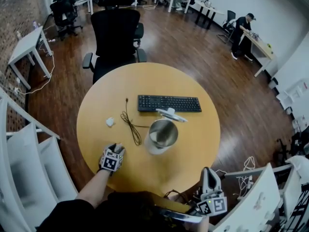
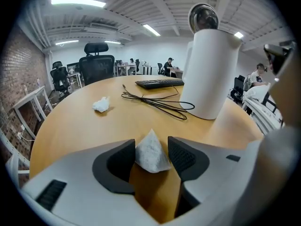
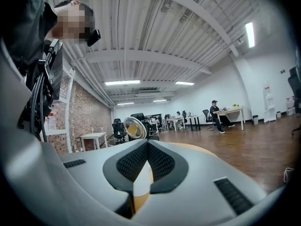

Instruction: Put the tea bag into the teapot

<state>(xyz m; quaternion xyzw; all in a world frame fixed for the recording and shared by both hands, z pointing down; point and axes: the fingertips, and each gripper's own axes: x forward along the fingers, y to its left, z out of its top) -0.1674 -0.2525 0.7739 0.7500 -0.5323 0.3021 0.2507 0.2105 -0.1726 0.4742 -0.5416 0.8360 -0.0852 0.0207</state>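
Note:
A white pyramid tea bag (image 2: 151,155) rests on the round wooden table (image 1: 193,149), between the jaws of my left gripper (image 2: 151,141). The jaws stand wide, and the pads do not squeeze the bag. In the head view my left gripper (image 1: 117,151) is near the table's front left, a little left of the teapot (image 1: 161,133). The teapot is a white jug with a steel inside, and its lid (image 1: 170,114) is tipped open. It rises close on the right in the left gripper view (image 2: 209,74). My right gripper (image 1: 208,174) hangs off the table's near edge, shut with nothing in it (image 3: 146,145).
A black cable (image 1: 131,127) lies looped between my left gripper and the teapot. A small crumpled white scrap (image 1: 110,122) lies further left. A black keyboard (image 1: 169,103) sits behind the teapot. A black office chair (image 1: 116,35) stands at the table's far side.

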